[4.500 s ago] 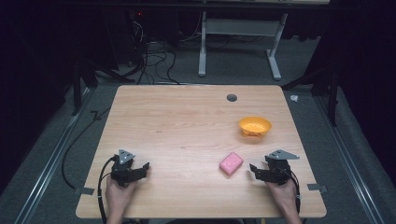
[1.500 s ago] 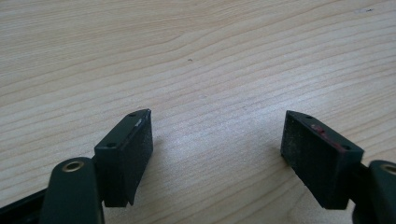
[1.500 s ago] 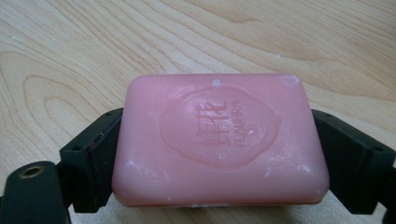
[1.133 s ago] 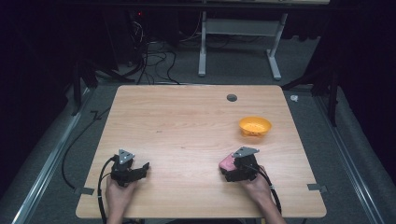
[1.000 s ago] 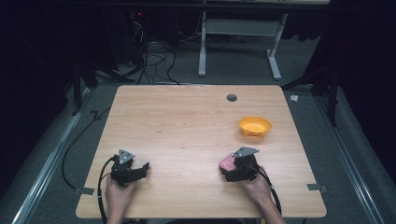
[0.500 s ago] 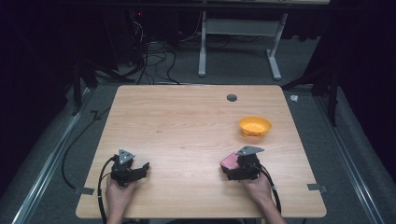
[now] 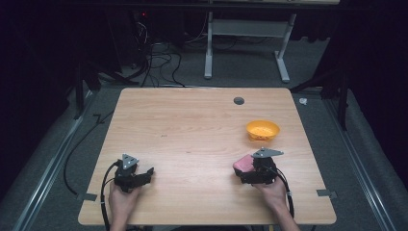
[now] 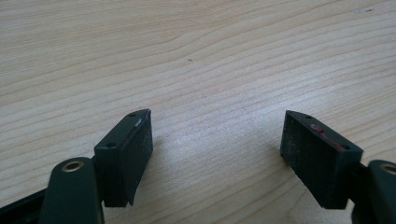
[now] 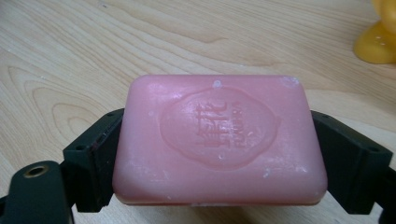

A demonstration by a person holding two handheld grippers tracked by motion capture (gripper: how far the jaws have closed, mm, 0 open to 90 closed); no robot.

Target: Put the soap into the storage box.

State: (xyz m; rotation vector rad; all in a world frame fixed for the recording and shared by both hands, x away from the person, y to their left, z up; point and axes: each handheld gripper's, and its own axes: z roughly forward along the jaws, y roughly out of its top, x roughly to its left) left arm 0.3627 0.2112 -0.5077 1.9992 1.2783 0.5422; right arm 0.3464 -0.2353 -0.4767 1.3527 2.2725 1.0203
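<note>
A pink bar of soap (image 9: 219, 140) with an embossed oval stamp sits between the two black jaws of my right gripper (image 9: 219, 154), which press its left and right sides. From above, the soap (image 7: 243, 164) pokes out to the left of the right gripper (image 7: 251, 171), near the table's front right. An orange bowl (image 7: 262, 130) stands just beyond it, and its yellow edge (image 9: 376, 39) appears at the top right of the right gripper view. My left gripper (image 7: 144, 174) rests at the front left, jaws wide apart over bare wood (image 8: 215, 140).
The light wooden table (image 7: 192, 125) has a dark round hole (image 7: 238, 100) near its far edge. Cables and a white desk frame (image 7: 245, 43) lie on the floor beyond. Tape patches (image 7: 325, 193) mark the front corners.
My right gripper moved left to the soap and closed its jaws around it; over the last second it lifted and shifted slightly right with the soap. The left gripper stayed put.
</note>
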